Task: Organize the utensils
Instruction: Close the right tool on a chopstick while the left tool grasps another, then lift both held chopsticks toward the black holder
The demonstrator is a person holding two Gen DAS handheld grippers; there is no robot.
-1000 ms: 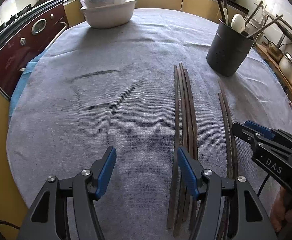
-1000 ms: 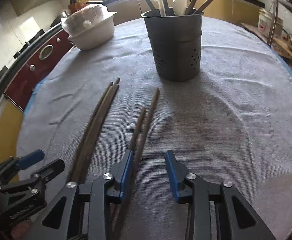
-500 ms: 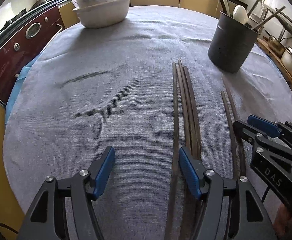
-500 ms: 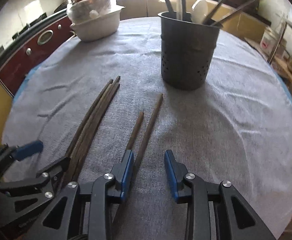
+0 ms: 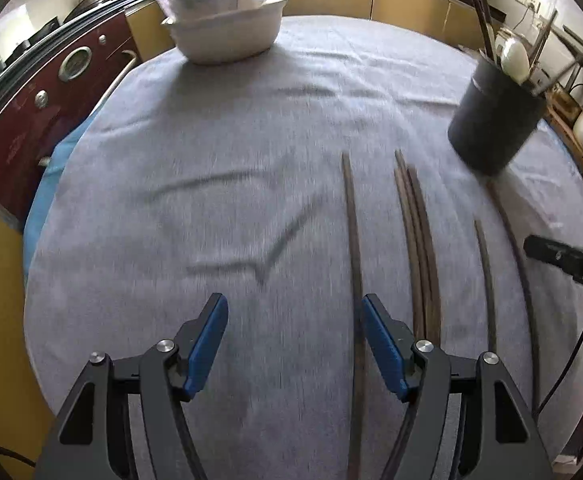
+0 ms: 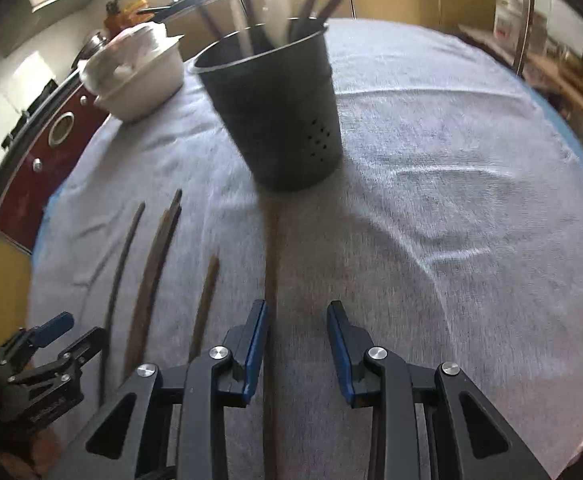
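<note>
Several dark wooden chopsticks lie lengthwise on the grey cloth. My left gripper (image 5: 295,320) is low over the cloth with its jaws opening. One chopstick (image 5: 351,240) runs just inside its right finger, and neither pad presses on it. A bundle of chopsticks (image 5: 419,240) lies further right, beyond that finger. My right gripper (image 6: 297,320) is open. A blurred chopstick (image 6: 271,260) passes between its fingers, close to the left pad, untouched. The dark utensil holder (image 6: 279,112) stands beyond, with utensils in it. It is also at the right in the left wrist view (image 5: 491,120).
A white bowl with wrapped contents (image 5: 219,28) stands at the table's far edge. A dark red appliance (image 5: 51,92) and yellow cabinets border the left side. The left gripper (image 6: 51,348) shows at the right wrist view's lower left. Shelves with pots stand to the right.
The left gripper slid left and its jaws widened; one chopstick now lies apart from the bundle. The right gripper shifted right and rolled; the pair of chopsticks has spread, one now lying between its fingers.
</note>
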